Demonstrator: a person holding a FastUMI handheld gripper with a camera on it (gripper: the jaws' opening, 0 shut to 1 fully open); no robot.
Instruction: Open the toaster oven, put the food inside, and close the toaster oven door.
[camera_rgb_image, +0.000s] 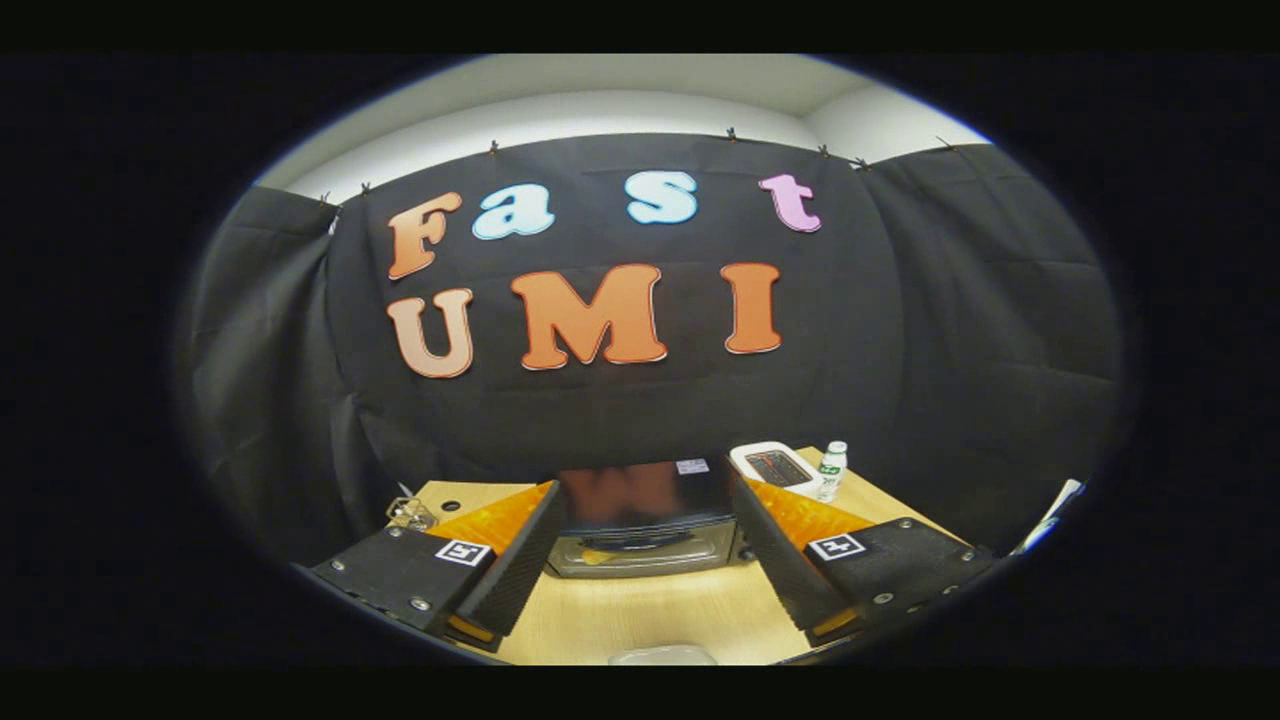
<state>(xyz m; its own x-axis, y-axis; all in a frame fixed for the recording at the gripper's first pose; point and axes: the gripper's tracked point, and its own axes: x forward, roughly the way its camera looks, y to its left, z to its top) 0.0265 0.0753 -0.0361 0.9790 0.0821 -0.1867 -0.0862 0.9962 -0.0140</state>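
Observation:
The toaster oven (645, 525) stands on the wooden table (640, 610), beyond my fingers and framed between them. It has a dark glossy top and a silvery front; a small yellowish patch shows low in that front. I cannot tell whether its door is up or down. My gripper (642, 492) is open wide and holds nothing, its left finger (515, 570) and right finger (785, 565) spread to either side of the oven and well short of it. The rim of a pale, flat object (662, 655) shows on the table just under the fingers; what it holds is hidden.
A white device with a dark screen (775, 467) and a small clear bottle (832, 470) stand behind the oven to the right. A clear glassy item (410, 513) sits at the table's far left corner. Black cloth walls close the booth behind and at both sides.

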